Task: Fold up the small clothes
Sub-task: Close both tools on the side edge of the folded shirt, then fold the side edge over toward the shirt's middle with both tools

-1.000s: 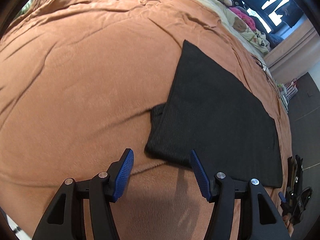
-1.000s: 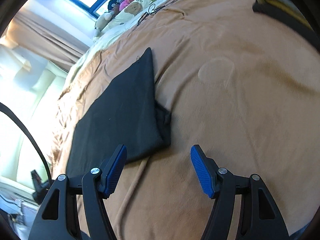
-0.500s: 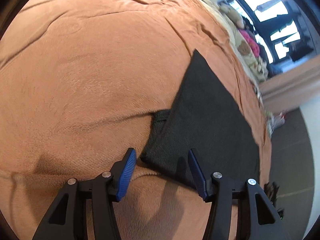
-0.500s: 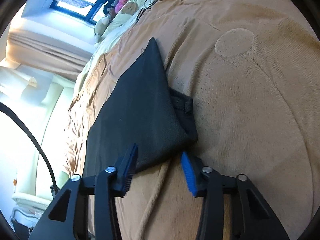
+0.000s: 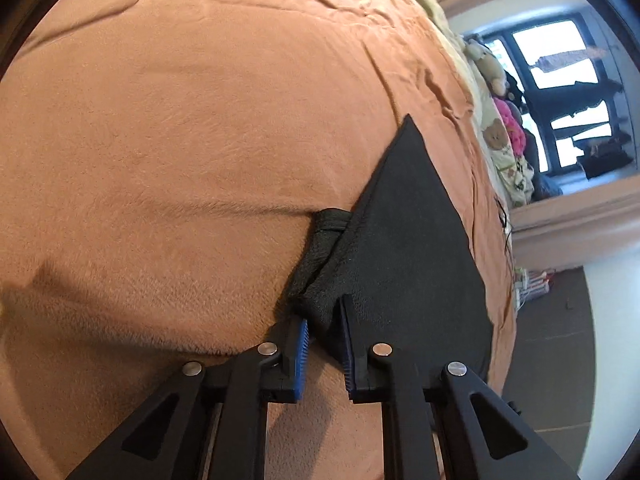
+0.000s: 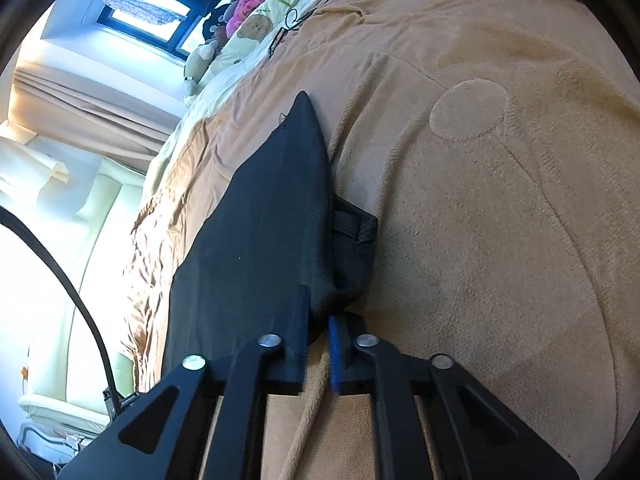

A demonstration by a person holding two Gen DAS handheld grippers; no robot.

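My left tool [image 5: 325,334] and right tool [image 6: 319,334] have just been closing and each now pinches a near corner of the black cloth [image 5: 412,248] on the bed [image 5: 180,140].

Home bedroom: blanket-covered bed [image 5: 200,128], soft toys [image 6: 248,20], curtained window [image 5: 560,64].

Left gripper [image 5: 325,334] pinches black garment [image 5: 408,248] corner (jaws closing).
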